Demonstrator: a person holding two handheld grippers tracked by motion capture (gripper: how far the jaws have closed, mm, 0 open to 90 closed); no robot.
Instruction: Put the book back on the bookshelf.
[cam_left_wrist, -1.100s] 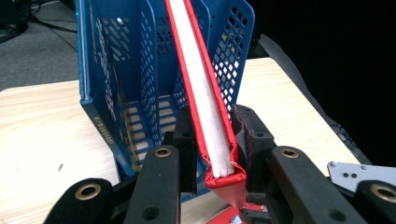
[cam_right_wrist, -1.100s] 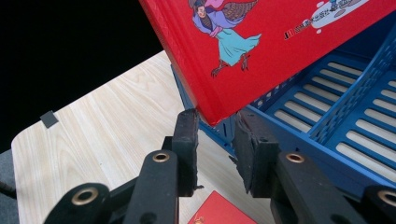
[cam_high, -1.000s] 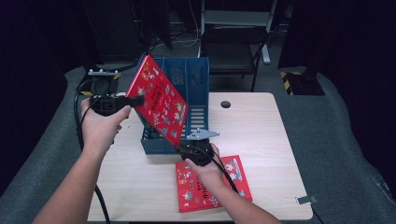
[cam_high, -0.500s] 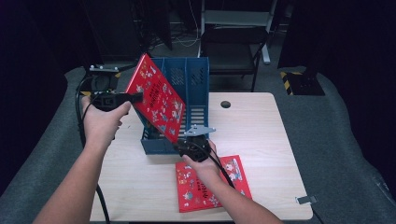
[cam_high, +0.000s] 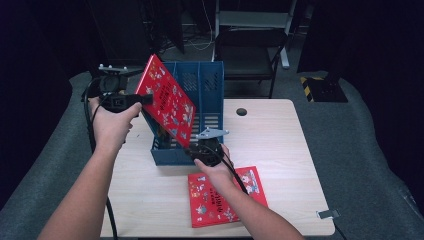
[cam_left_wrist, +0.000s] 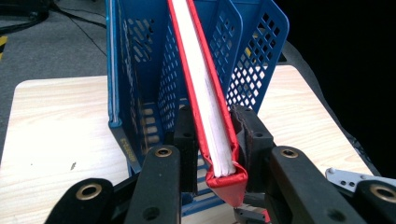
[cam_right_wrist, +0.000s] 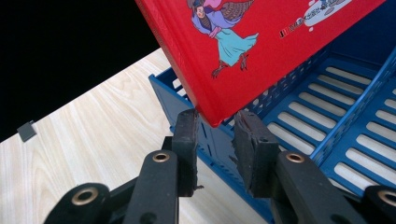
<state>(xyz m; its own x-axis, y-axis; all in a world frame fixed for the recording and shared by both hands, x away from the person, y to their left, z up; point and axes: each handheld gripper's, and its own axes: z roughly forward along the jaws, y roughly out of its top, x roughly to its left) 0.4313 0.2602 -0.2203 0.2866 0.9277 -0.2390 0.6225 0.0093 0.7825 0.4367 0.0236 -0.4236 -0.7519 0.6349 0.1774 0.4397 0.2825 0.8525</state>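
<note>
Left tool (cam_left_wrist: 212, 140) clamps red book (cam_high: 167, 102) by upper corner, tilted over blue file rack (cam_high: 210, 85); right tool (cam_right_wrist: 215, 135) pinches book's lower corner; second book (cam_high: 245, 187) flat near desk (cam_high: 280, 135) front edge.

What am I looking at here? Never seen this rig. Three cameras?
No robot: a person holds a two-fingered gripper in each hand. One camera looks down from above; the other two ride on the grippers, looking along their black fingers. On the wooden table stands a blue file rack, with a second red book lying flat in front. The left gripper is clamped on a tilted red book over the rack. The right gripper sits at that book's lower corner, apparently steadying it.
</note>
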